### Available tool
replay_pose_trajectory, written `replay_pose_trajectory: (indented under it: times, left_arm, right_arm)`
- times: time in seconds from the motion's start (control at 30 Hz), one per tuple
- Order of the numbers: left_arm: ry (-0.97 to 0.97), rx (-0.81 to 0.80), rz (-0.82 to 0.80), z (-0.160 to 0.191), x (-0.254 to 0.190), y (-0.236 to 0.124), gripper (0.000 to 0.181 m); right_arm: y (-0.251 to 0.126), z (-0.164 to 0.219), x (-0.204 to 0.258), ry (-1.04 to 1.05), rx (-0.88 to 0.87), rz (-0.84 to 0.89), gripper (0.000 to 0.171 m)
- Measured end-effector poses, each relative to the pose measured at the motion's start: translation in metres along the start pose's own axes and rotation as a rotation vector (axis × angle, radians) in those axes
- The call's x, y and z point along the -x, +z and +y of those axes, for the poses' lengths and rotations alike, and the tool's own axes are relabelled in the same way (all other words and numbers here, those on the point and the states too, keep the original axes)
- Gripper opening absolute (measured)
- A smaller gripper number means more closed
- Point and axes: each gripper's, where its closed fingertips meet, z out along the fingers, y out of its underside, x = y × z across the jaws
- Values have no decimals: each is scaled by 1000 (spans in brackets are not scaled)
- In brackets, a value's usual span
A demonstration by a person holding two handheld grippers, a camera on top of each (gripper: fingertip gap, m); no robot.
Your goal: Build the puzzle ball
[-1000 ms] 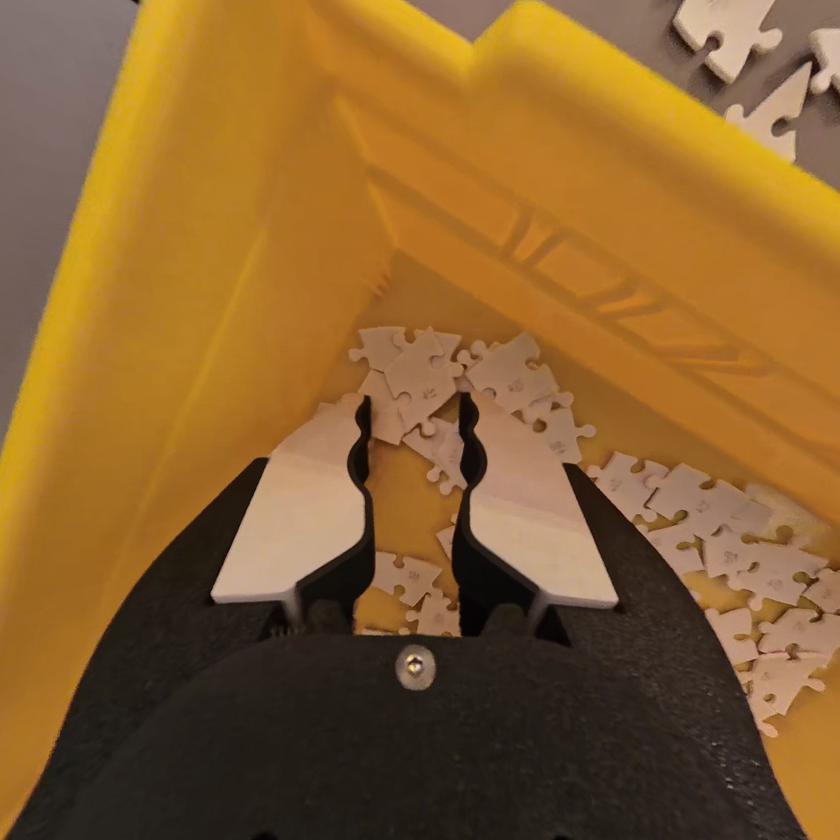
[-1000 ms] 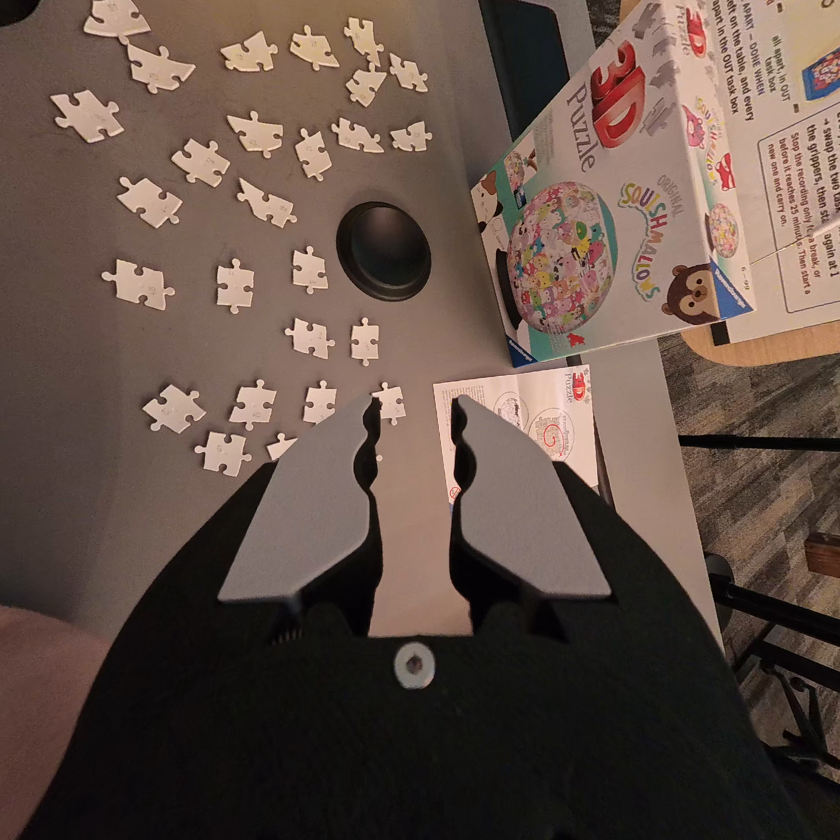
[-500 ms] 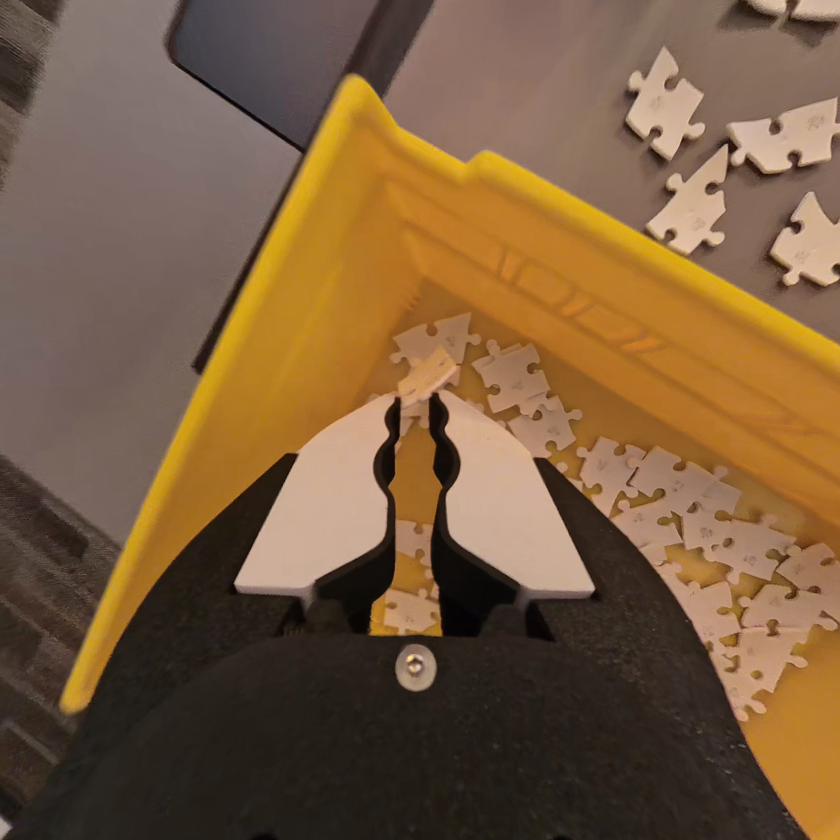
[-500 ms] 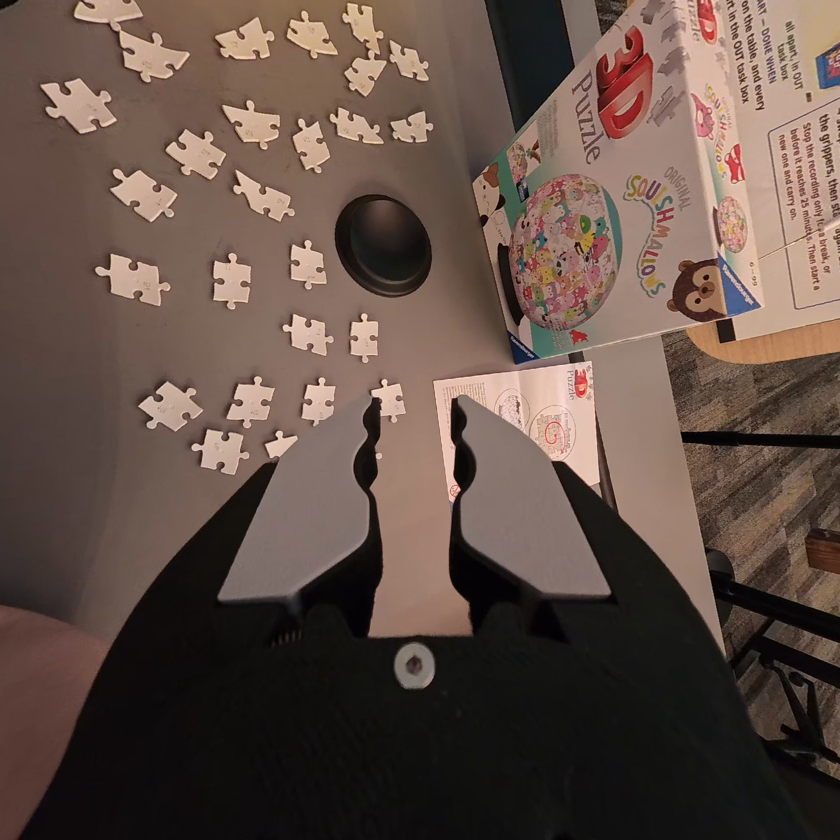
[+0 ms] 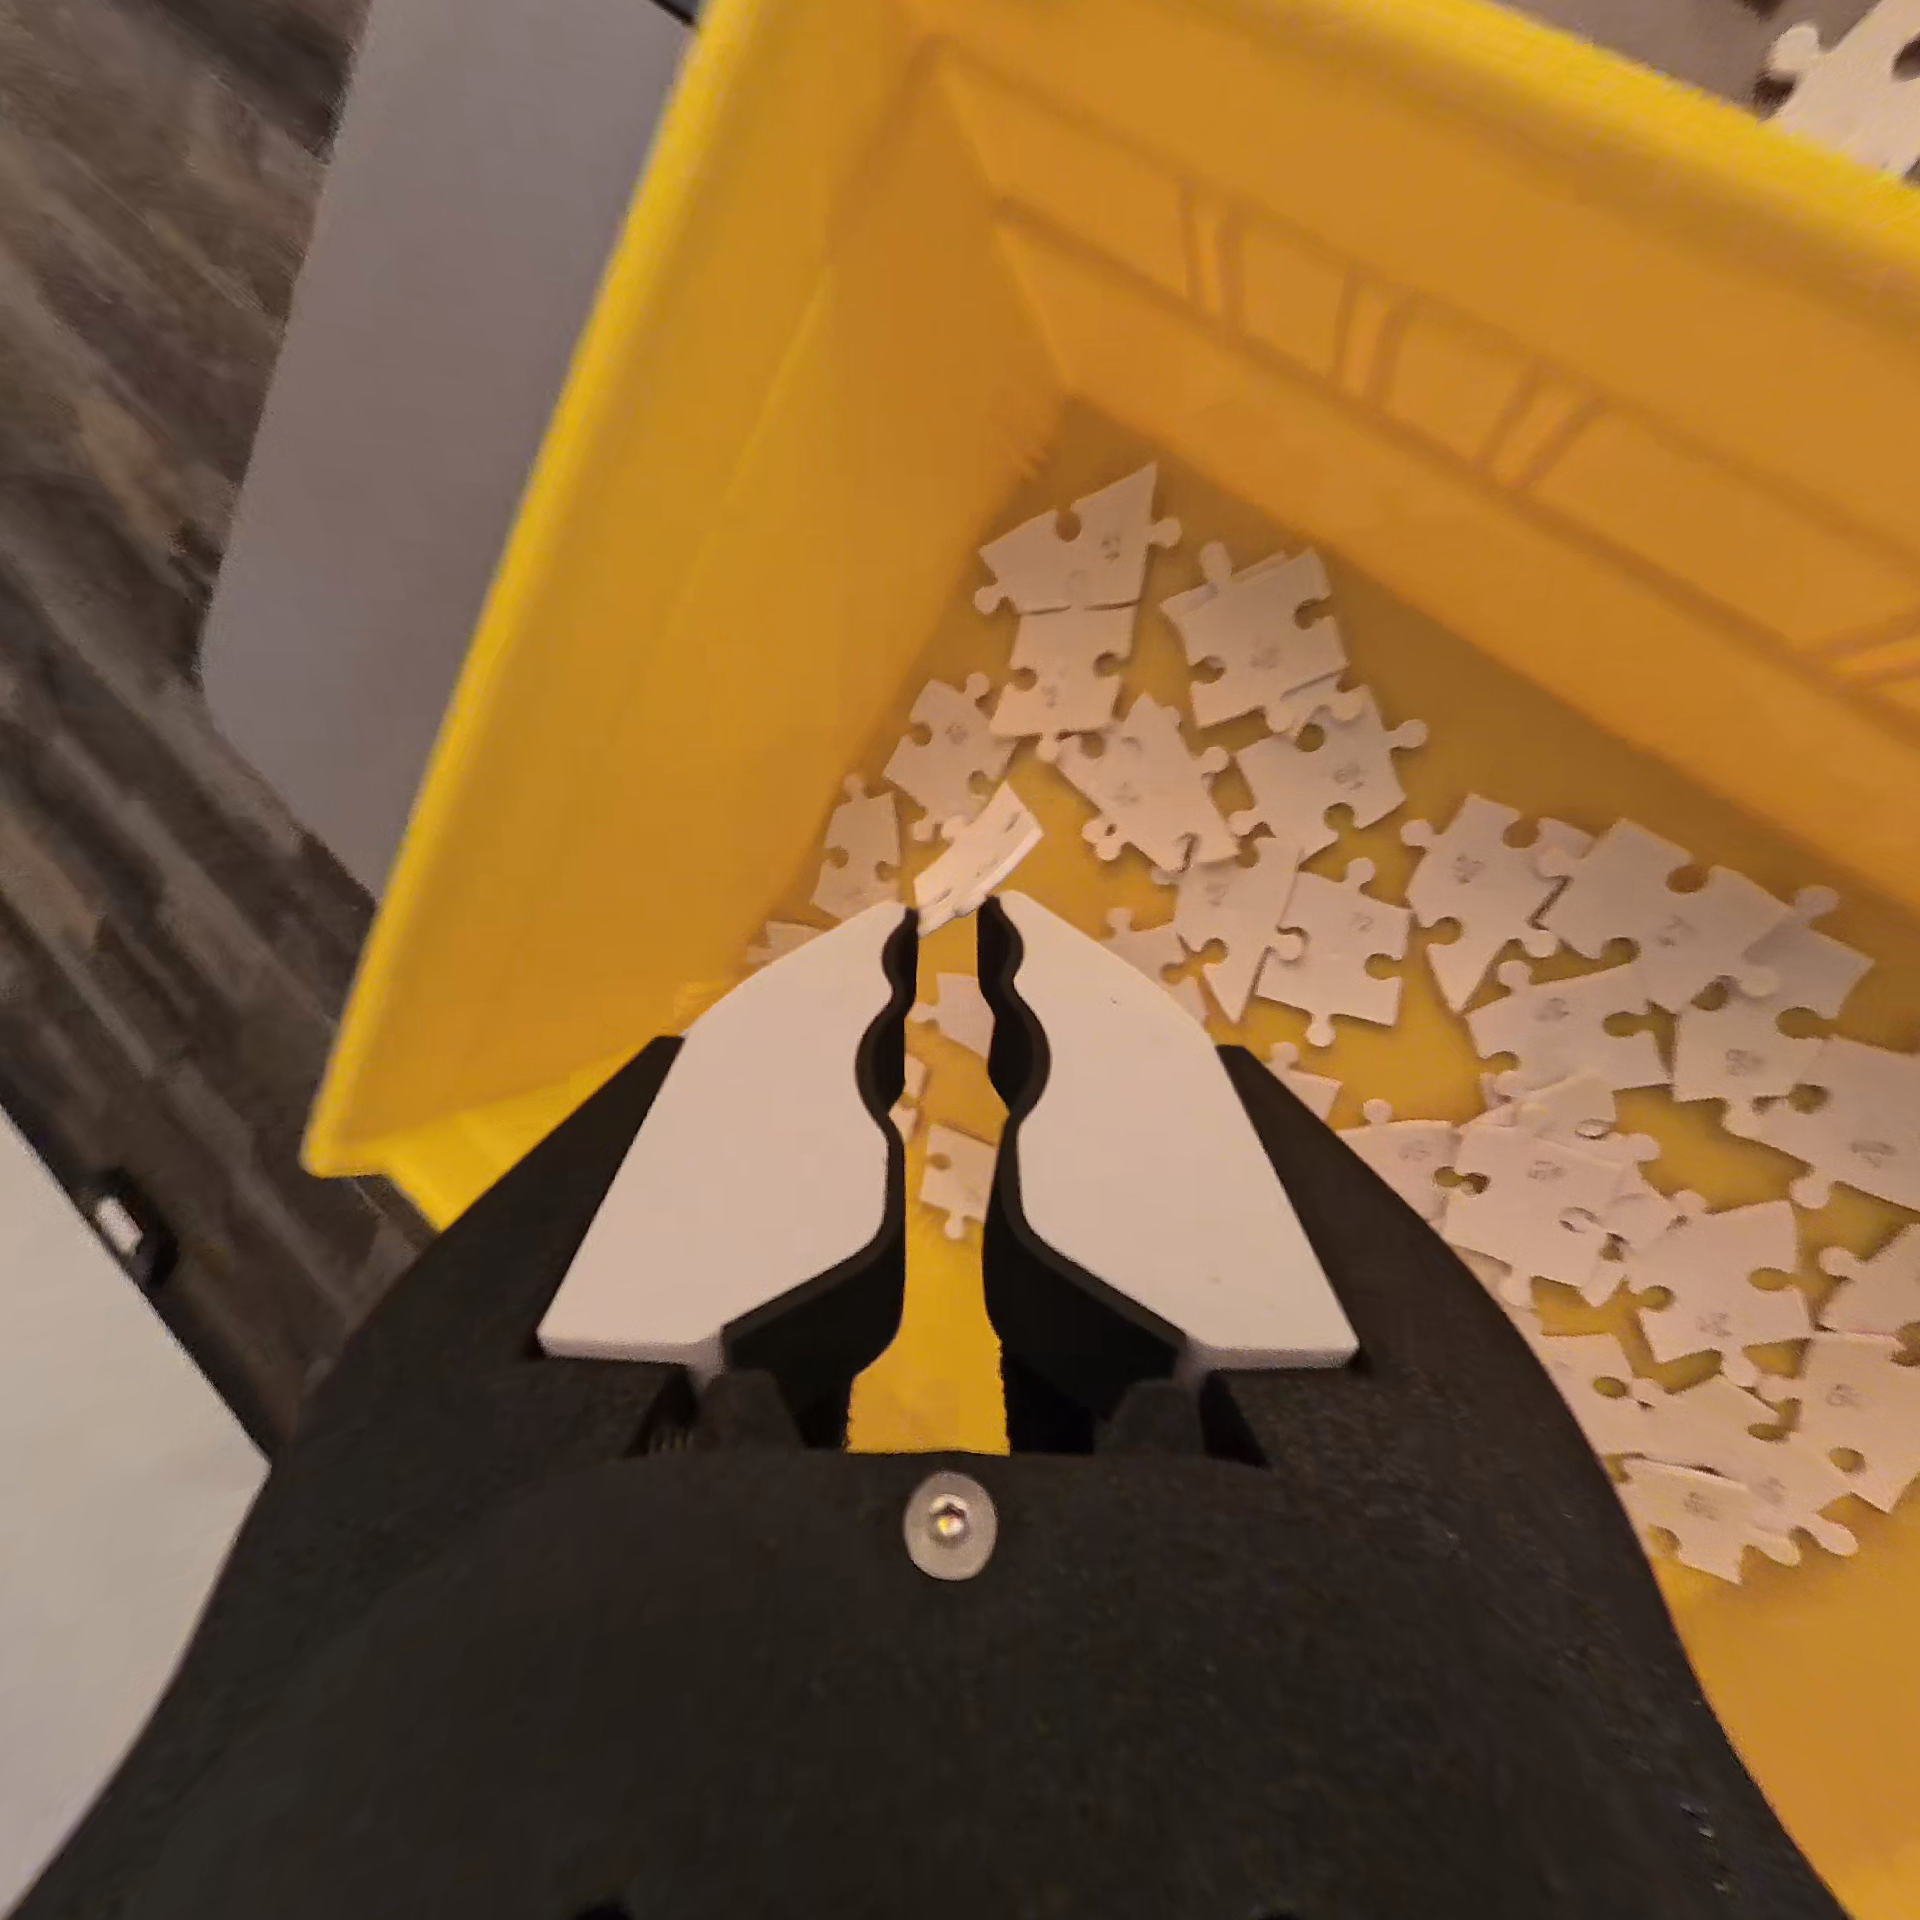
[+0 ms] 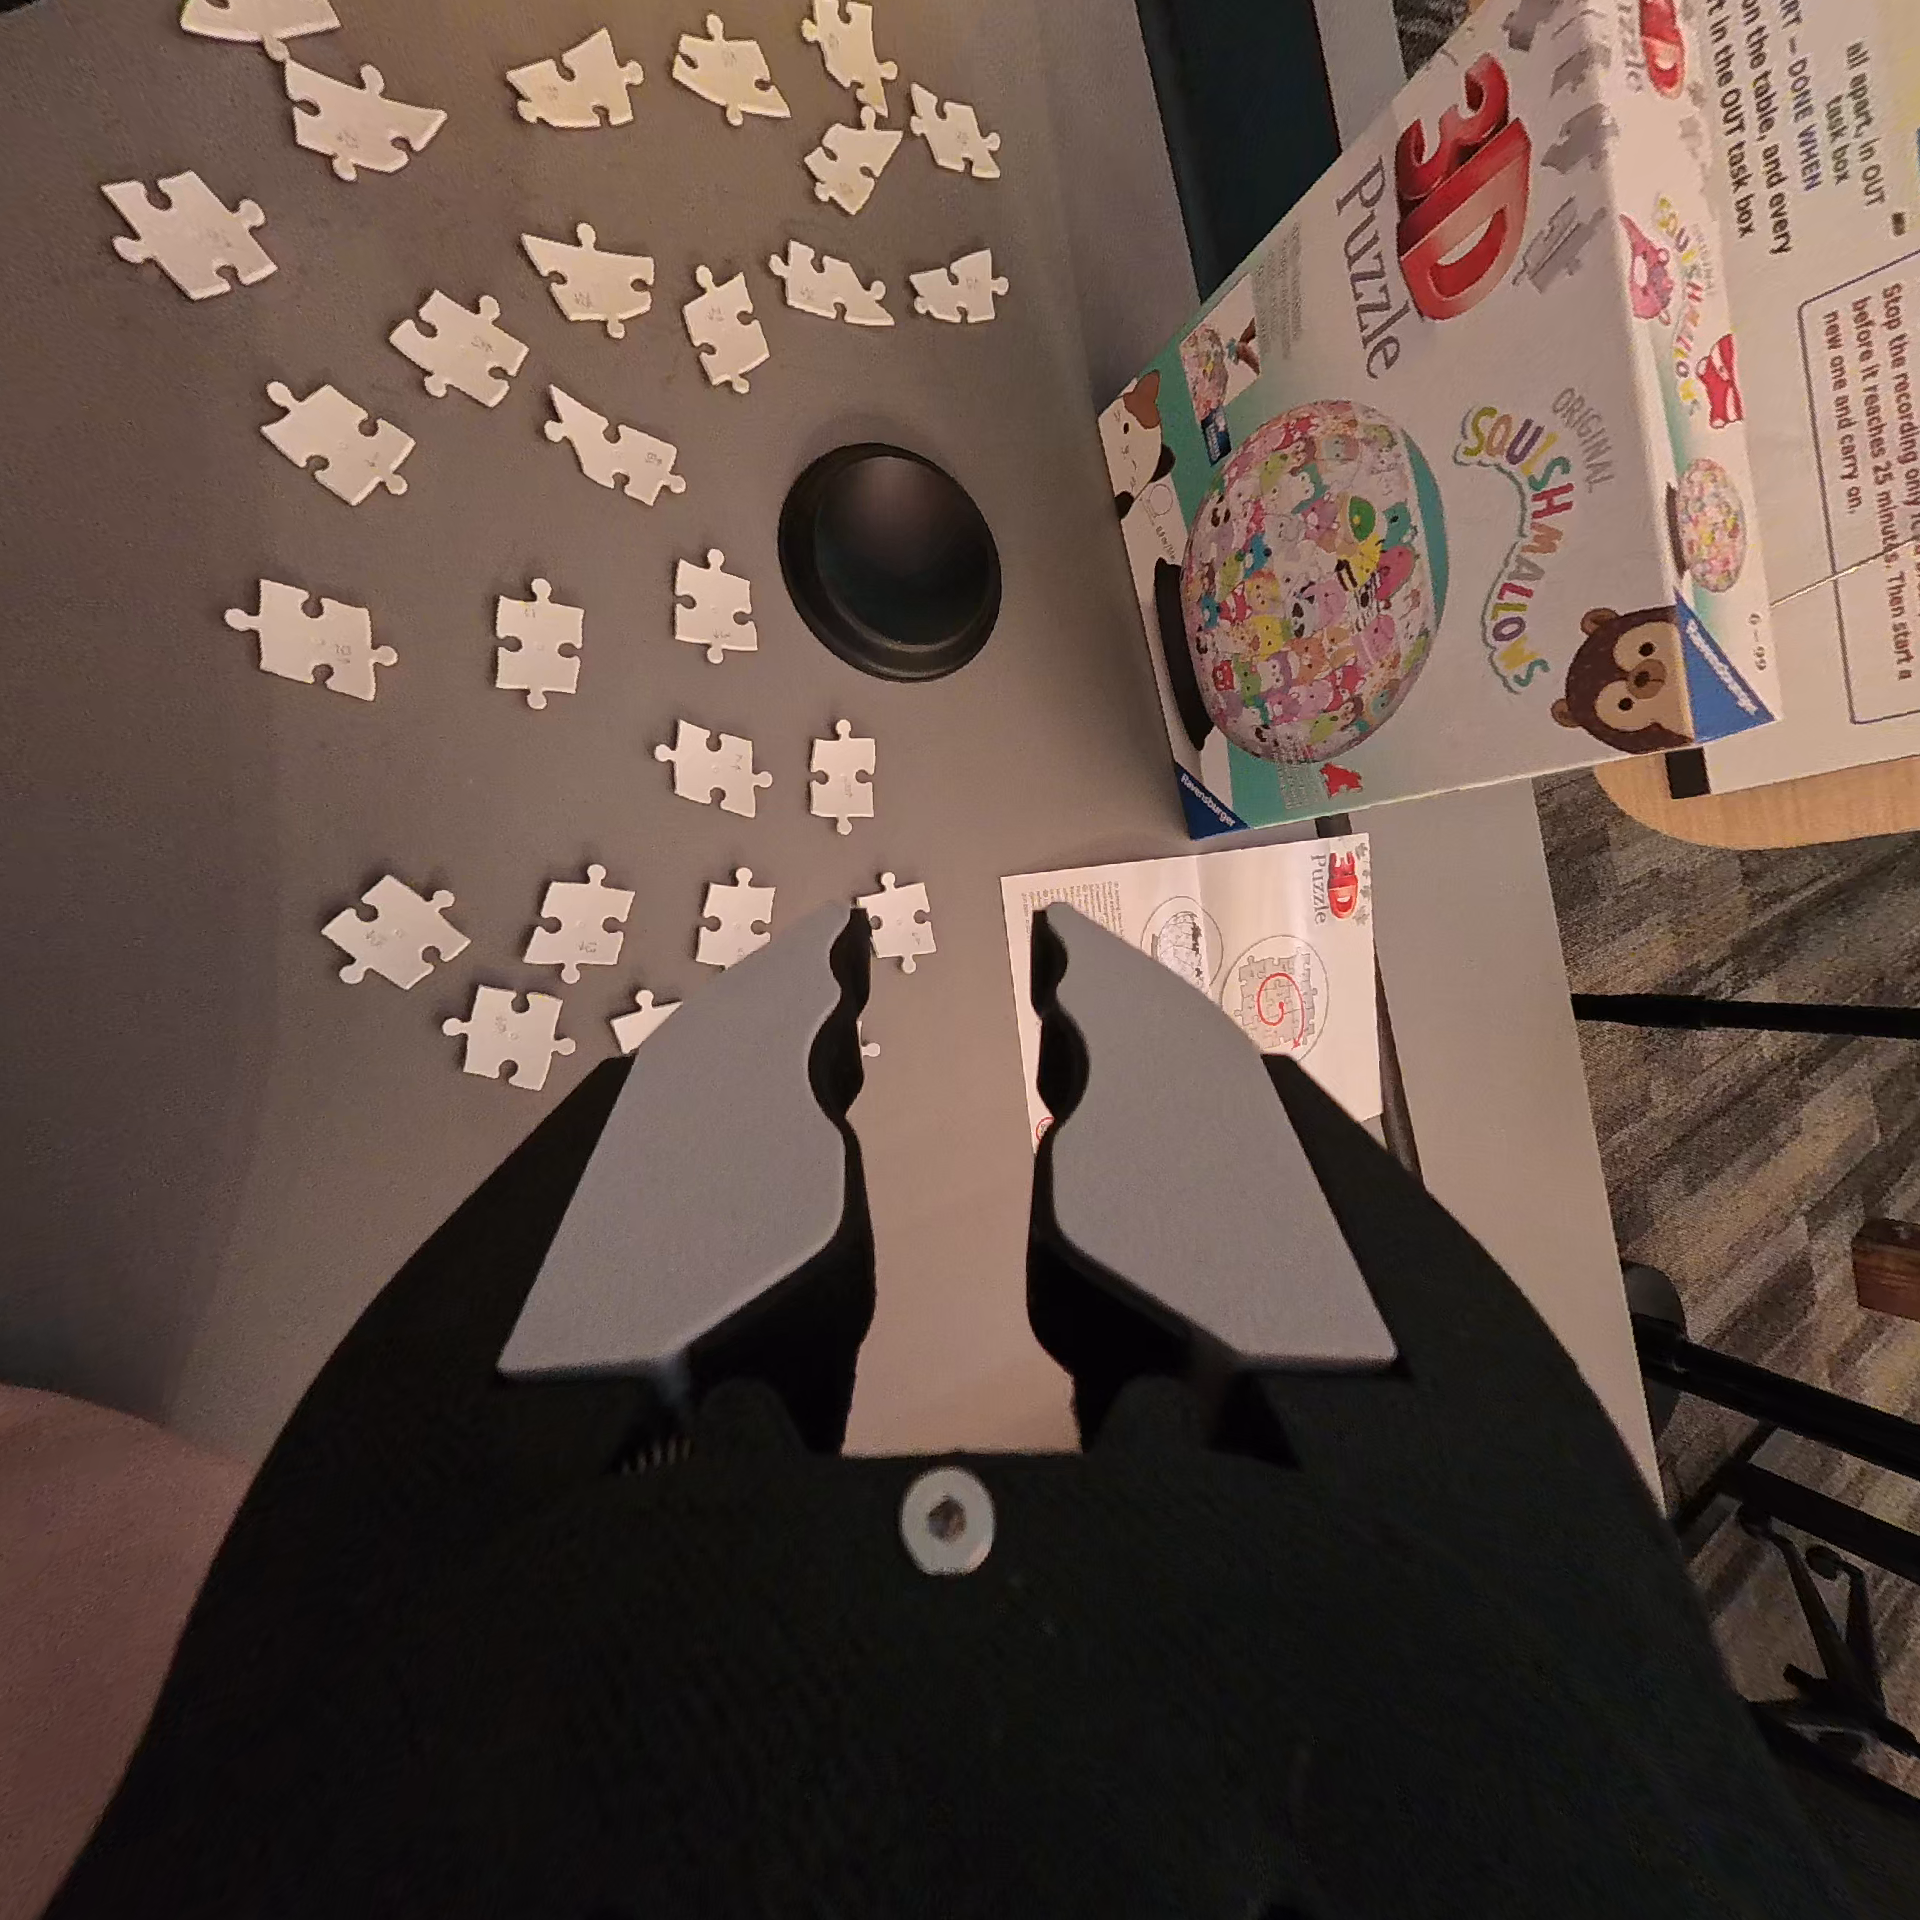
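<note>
Your left gripper (image 5: 948, 914) pinches one puzzle piece (image 5: 977, 858) at the very fingertips, the jaws drawn nearly together on its edge. The piece is pale and off-white, its blank side up, tilted and slightly blurred, and it hangs above the floor of the yellow bin (image 5: 727, 582). Beneath and to the right of it lies a heap of loose pieces (image 5: 1558, 1039), all the same pale colour, overlapping one another with their knobs and notches showing and faint marks on their backs. Past the bin's left wall you see grey table and patterned carpet.

Your right gripper (image 6: 948, 925) hovers over the grey table (image 6: 125, 935) with its jaws spread apart and nothing between them. Just beyond its left fingertip lie more pale pieces laid out singly (image 6: 540, 644), apart from one another, backs up. Among them stands a black round stand (image 6: 889, 561). To the right of that sits the puzzle box (image 6: 1455, 499), printed with a colourful ball, and an instruction leaflet (image 6: 1247, 956) lies just beside the right fingertip.
</note>
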Motion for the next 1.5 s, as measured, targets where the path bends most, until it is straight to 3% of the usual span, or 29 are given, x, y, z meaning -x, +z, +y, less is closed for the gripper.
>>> replay_pose_trajectory:
  times: [0.3, 0.37, 0.5, 0.6, 0.8, 0.9, 1.0, 1.1, 1.3, 1.5]
  left_arm:
    - [-50, 181, -45, 28, -11, 34, 5]
    - [-72, 191, -18, 29, -15, 35, 21]
    - [-150, 59, 44, 4, -13, 28, 41]
    - [-165, -56, 152, -23, -18, 26, 40]
    - [-154, 32, 222, -23, -22, 56, 47]
    - [-157, 33, 235, -27, -24, 60, 44]
    - [-146, 39, 246, -26, -25, 60, 28]
    - [-130, 38, 238, -27, -25, 60, 28]
    - [-111, 4, 170, -28, -16, 45, 28]
    - [-117, -142, 65, -37, -6, -10, 27]
  right_arm:
    - [2, 0, 1, 1, 8, -6, 31]
    - [4, 2, 0, 5, 14, -7, 31]
    - [5, 2, 0, 9, 19, -11, 31]
    - [7, 2, 0, 10, 21, -15, 31]
    - [8, 0, 3, 1, 23, -23, 31]
    - [9, 2, 3, 6, 26, -27, 31]
    - [10, 4, 2, 10, 36, -28, 31]
    - [9, 3, 2, 7, 31, -28, 31]
    - [11, 0, 3, 0, 22, -34, 31]
    - [20, -17, 0, 17, -38, -36, 31]
